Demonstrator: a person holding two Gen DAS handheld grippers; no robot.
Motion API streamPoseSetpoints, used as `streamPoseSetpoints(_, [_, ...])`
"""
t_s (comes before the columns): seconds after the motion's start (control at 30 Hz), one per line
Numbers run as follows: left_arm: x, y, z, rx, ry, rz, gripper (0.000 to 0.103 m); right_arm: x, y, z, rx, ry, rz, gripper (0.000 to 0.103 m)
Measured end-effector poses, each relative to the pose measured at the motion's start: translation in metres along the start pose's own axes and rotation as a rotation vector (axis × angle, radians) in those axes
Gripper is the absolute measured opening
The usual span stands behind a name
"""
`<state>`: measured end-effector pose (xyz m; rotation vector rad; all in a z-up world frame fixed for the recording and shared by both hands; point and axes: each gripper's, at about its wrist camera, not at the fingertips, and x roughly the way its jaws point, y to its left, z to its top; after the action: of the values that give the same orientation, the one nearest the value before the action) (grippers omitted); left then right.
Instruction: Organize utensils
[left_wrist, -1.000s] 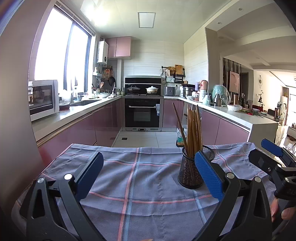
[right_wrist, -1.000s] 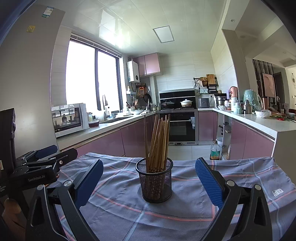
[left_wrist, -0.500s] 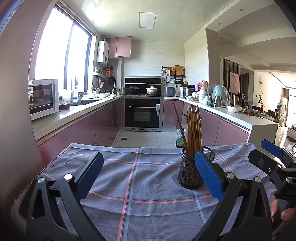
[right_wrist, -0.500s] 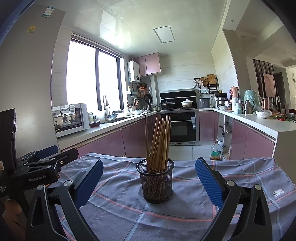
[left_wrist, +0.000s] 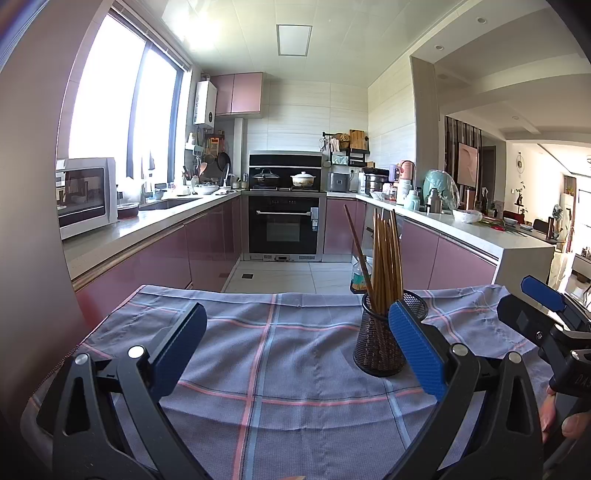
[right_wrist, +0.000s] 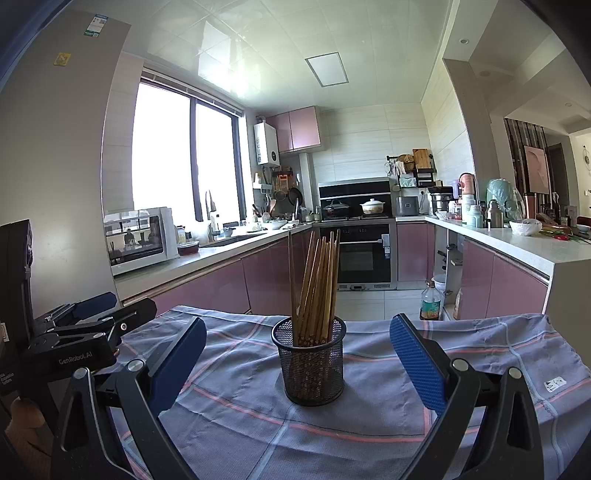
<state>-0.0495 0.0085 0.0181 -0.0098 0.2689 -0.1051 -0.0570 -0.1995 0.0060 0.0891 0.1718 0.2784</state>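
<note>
Mesh holder (left_wrist: 376, 343) partly hidden behind left hand-held gripper's (left_wrist: 299, 354) pad; chopstick (right_wrist: 316, 288) tips obscured inside mesh

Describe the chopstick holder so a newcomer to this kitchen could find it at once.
Start at the table covered by the blue-grey checked cloth in front of the pink kitchen cabinets. Standing upright on that cloth is a black wire-mesh cup, directly ahead of the open right tool. It is the only item standing on the cloth, and a bundle of wooden chopsticks sticks up out of it.
</note>
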Motion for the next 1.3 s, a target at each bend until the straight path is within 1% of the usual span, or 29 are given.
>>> streamPoseSetpoints(1.3, [0.0016,-0.0024,-0.0014,0.000,0.003,-0.006,0.097,-0.0004,-0.0009,0.0001,0.006,-0.007,0.000,0.096])
